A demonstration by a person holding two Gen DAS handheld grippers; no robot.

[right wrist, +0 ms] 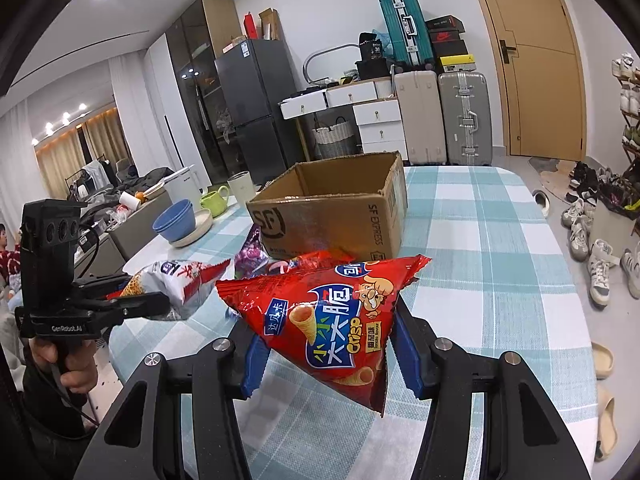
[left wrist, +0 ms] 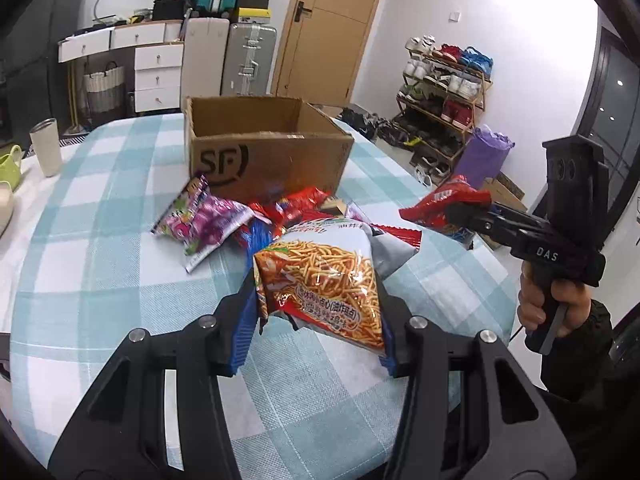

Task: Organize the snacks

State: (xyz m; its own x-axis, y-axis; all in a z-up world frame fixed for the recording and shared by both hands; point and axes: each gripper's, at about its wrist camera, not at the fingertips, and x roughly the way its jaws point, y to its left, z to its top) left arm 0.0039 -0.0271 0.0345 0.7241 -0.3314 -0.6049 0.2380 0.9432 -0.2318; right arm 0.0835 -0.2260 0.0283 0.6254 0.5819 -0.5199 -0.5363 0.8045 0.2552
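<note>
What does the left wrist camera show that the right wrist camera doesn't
Left wrist only: the purple roll beside the shoe rack, and the purple snack bag in full. Right wrist only: the fridge and blue bowls. Both: the cardboard box, the left gripper shut on the noodle-stick bag, the right gripper on the red crisp bag.

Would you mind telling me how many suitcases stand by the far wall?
3: a teal suitcase up on the drawers, a cream suitcase and a silver suitcase side by side on the floor. Others may be hidden.
</note>
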